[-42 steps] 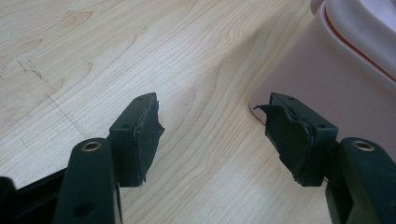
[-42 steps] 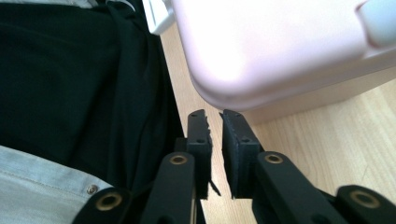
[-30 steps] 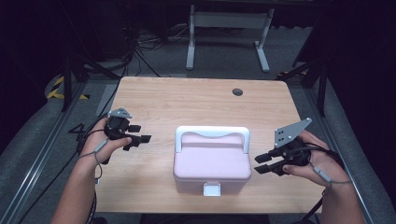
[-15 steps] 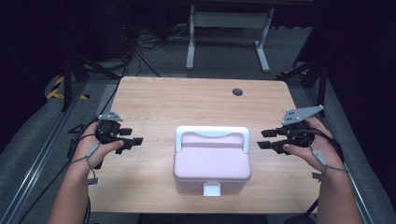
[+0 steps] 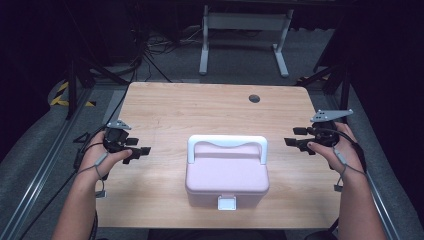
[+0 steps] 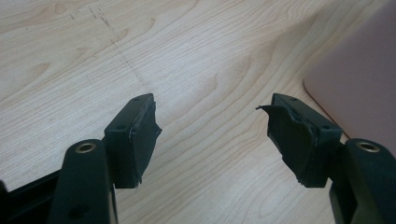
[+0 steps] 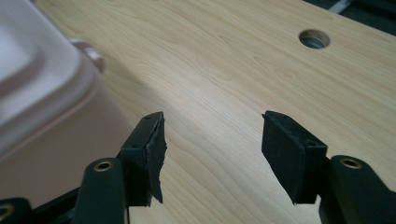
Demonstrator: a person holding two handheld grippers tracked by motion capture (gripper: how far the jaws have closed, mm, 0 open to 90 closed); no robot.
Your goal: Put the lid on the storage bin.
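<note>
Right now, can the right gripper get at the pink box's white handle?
Probably yes. The right gripper is held open off the right side of the pink box, jaws pointing toward it, with bare table between them. The white handle stands exposed at the lid's far edge, nothing covering it.

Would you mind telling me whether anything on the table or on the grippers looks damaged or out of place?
The black pads look worn: the left gripper and the right gripper both show ragged, torn pad edges. The pink box sits square and shut on the table, its white handle standing up.
</note>
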